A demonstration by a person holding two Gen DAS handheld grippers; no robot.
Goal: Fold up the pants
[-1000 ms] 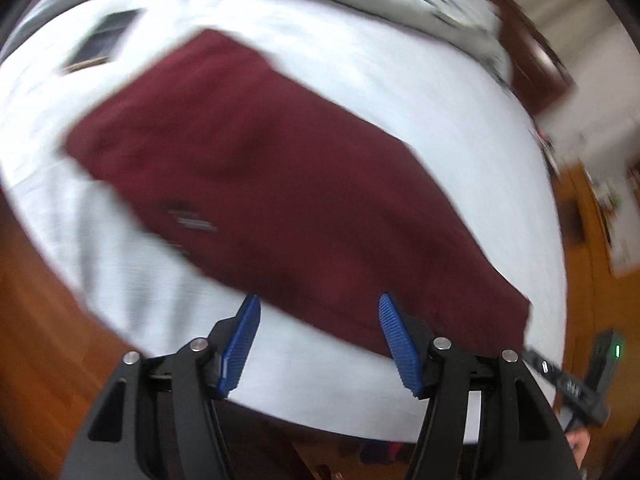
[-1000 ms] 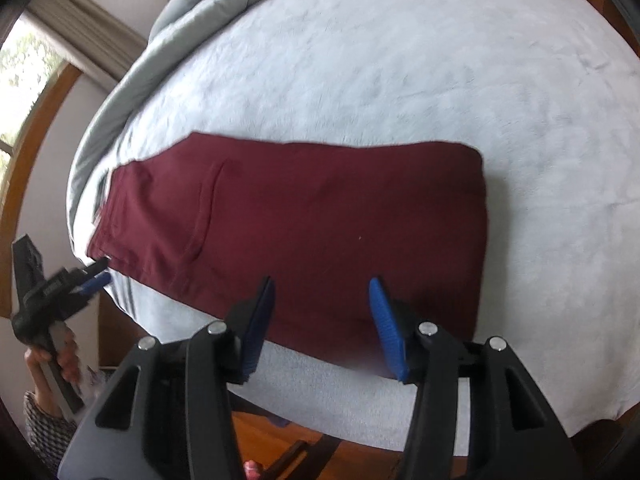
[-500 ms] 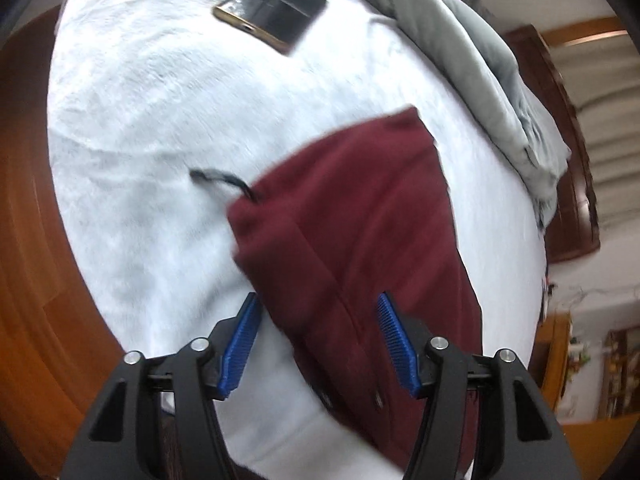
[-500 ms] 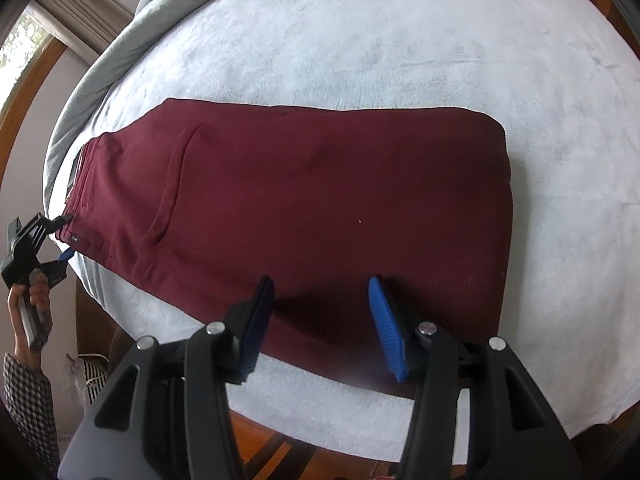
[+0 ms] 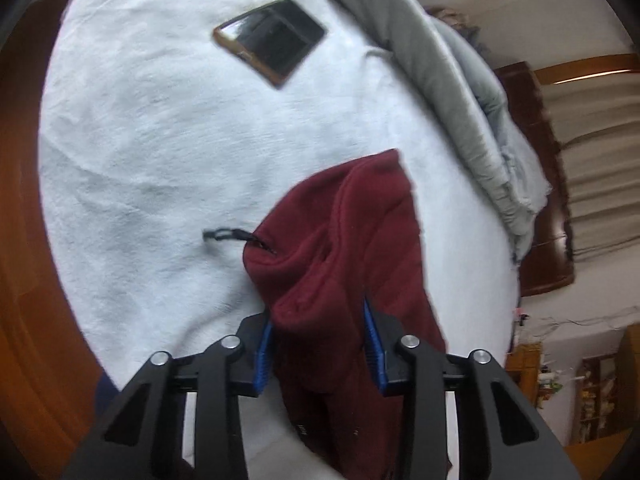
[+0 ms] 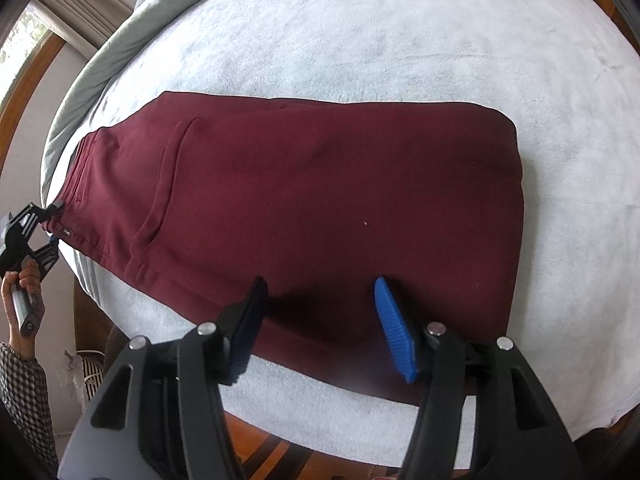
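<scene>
Left wrist view: left gripper [image 5: 318, 346] is closing on the bunched waistband of the pants [image 5: 344, 264], evidently to lift that end for folding. Right gripper [image 6: 320, 320], jaws opening and empty, hovers over the near edge of the pants, which lie flat on the bed [image 6: 400, 40].

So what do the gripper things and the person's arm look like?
Each gripper, left and right, has black angular arms with silver bolts and ribbed bright blue pads. The person's sleeve is a small dark-and-light check pattern. No cables show.
</scene>
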